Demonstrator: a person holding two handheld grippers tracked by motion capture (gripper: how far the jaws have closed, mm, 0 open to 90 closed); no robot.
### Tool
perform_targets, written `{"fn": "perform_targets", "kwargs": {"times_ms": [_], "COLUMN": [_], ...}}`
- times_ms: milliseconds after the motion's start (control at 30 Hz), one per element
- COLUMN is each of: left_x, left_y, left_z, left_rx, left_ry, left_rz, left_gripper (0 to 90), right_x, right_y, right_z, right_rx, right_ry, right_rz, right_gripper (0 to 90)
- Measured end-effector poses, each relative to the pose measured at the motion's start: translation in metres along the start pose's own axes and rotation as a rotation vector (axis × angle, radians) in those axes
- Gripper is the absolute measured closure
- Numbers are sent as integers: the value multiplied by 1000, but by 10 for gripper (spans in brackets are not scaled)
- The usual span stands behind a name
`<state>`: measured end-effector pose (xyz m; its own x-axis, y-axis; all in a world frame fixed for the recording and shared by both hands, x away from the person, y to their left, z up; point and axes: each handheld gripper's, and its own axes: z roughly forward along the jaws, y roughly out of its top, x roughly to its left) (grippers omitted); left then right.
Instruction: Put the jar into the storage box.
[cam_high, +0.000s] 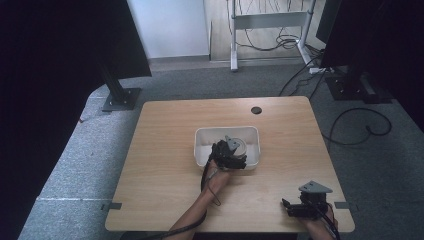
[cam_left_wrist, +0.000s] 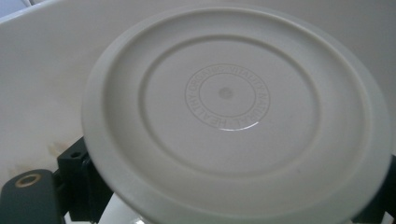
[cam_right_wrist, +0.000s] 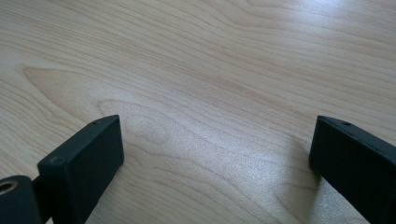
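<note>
A round white dish with a ringed, embossed underside is tilted up inside the white bin at the middle of the table. My left gripper is at the bin's near side. Its two jaws stand wide apart against the dish's left and right rim, and the dish covers their tips. The bin's pale wall shows behind the dish. My right gripper rests low at the table's front right, pointing left. It is open, with bare wood between its jaws.
The wooden table has a dark round cable hole near its far edge. Beyond the table are carpet, black stand bases, a desk frame and loose cables.
</note>
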<state>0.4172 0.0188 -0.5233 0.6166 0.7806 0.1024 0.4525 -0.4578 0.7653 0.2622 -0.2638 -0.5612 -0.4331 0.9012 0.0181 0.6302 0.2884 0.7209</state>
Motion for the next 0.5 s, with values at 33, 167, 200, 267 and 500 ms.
{"fn": "perform_targets", "kwargs": {"times_ms": [33,167,200,267,500], "left_x": [1,5,7,10,11], "left_y": [0,1,1,0,0], "left_z": [0,1,1,1,1], "left_rx": [2,18,22,22,21], "left_ry": [-2,-30,-38,-51,-61], "left_rz": [-4,-45,-55,-67,-58], "left_gripper": [102,101,101,100,81], "right_x": [0,0,0,0,0], "right_y": [0,0,0,0,0], "right_z": [0,0,0,0,0], "right_rx": [0,0,0,0,0], "right_ry": [0,0,0,0,1], "right_rz": [0,0,0,0,0], "right_gripper": [28,29,28,28,28]}}
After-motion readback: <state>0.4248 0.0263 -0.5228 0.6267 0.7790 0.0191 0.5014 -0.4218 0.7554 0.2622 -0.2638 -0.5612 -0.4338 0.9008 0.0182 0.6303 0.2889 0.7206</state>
